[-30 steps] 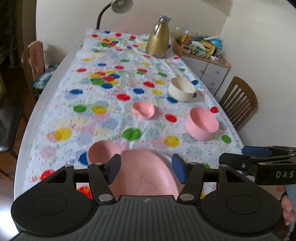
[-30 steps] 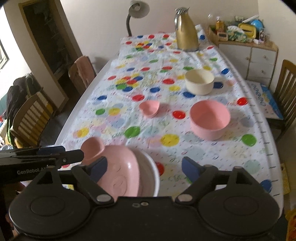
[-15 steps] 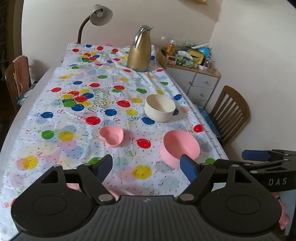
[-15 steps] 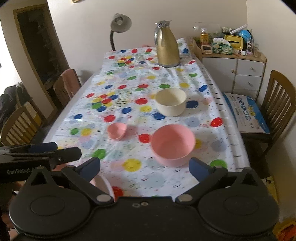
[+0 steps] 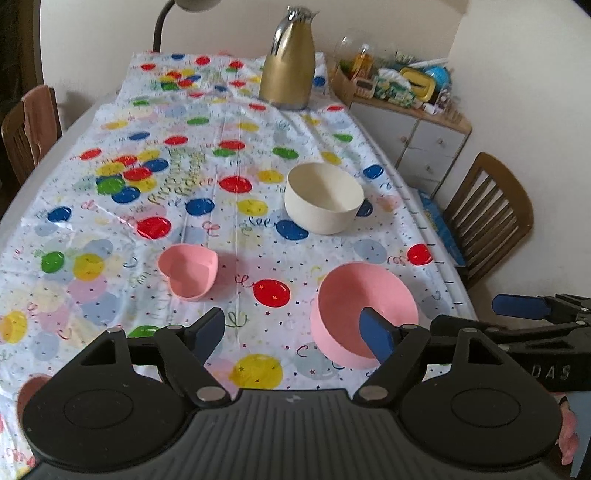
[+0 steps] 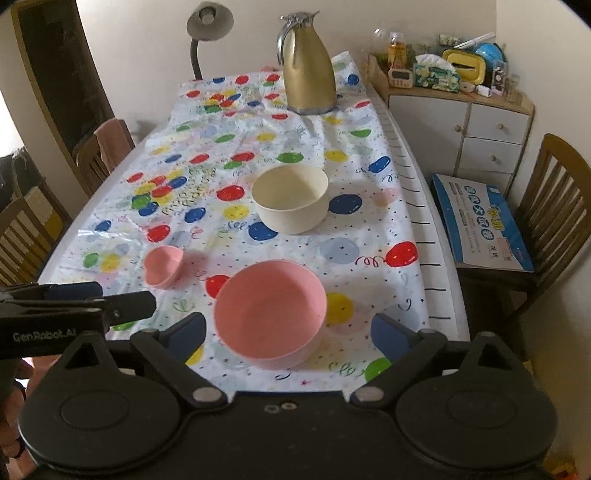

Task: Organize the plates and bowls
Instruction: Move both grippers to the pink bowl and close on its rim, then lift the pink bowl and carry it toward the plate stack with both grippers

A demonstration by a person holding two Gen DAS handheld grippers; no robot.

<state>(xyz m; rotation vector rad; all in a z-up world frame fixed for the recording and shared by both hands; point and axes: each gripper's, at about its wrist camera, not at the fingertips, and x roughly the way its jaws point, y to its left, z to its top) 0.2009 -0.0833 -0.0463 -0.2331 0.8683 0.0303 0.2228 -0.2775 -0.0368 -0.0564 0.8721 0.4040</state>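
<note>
A round pink bowl sits near the table's front edge, right between my open right gripper's fingers; it also shows in the left wrist view. A small pink heart-shaped bowl lies to its left. A cream bowl stands farther back. My left gripper is open and empty, above the cloth between the two pink bowls. A pink plate edge shows at the lower left.
A gold thermos jug and a desk lamp stand at the far end. Wooden chairs flank the table, one holding a blue box. A cluttered white cabinet stands at the right.
Both grippers have left the pink plate stack at the near edge and moved forward and right; the round pink bowl now lies between the right gripper's fingers.
</note>
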